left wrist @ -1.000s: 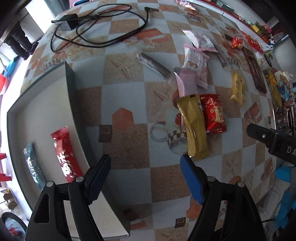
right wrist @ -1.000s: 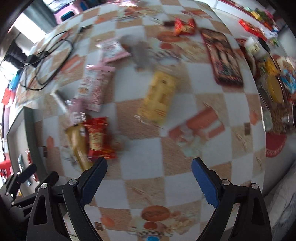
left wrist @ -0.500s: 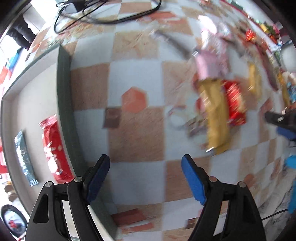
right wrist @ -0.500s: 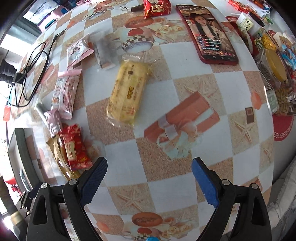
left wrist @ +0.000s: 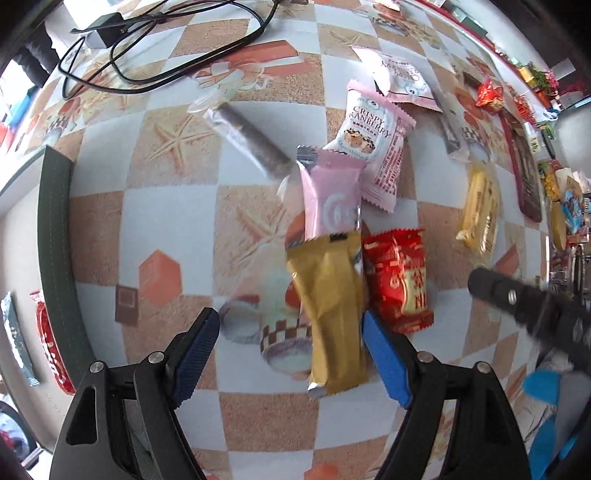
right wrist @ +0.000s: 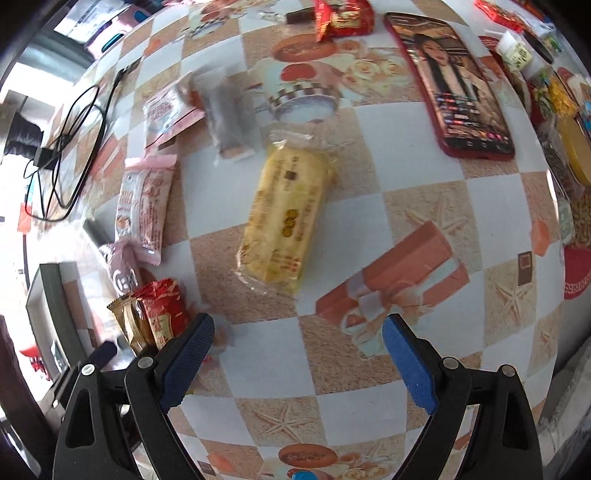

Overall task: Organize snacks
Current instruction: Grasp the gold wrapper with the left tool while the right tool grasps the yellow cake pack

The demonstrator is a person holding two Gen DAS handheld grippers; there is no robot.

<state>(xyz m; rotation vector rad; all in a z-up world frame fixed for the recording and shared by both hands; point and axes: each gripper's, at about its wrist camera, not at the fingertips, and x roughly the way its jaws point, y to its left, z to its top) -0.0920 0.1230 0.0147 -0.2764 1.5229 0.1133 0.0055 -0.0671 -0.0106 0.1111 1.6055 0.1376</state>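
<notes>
Right now our left gripper [left wrist: 290, 349] has its fingers spread wide over a long gold snack [left wrist: 330, 306] lying flat on the tabletop [left wrist: 177, 206]. The gold snack is shiny and crinkly, and its near end sits between the two blue pads, closer to the right one; we cannot tell if that pad touches it. A pink snack [left wrist: 330, 199] lies just past it, with its near end tucked under the gold one. A red snack [left wrist: 400, 280] with gold writing lies right beside the gold one. Farther back is a white and pink pack [left wrist: 373, 129] with cranberry words on it, and a dark stick in clear wrap [left wrist: 251, 140].

Our right gripper [right wrist: 297, 363] also has its fingers wide and holds nothing. It hangs over the tabletop, near a yellow snack [right wrist: 286, 218] in clear wrap.

Only the left view shows the inside of the grey tray [left wrist: 55, 236], at the left edge, with a red bar [left wrist: 50, 354] and a blue-green bar [left wrist: 14, 339] in it. It also shows the black cable [left wrist: 155, 44] well.

Only the right view shows the red phone [right wrist: 454, 81] well, with a lady on its screen. It shows another red snack [right wrist: 343, 18] at the far side too.
</notes>
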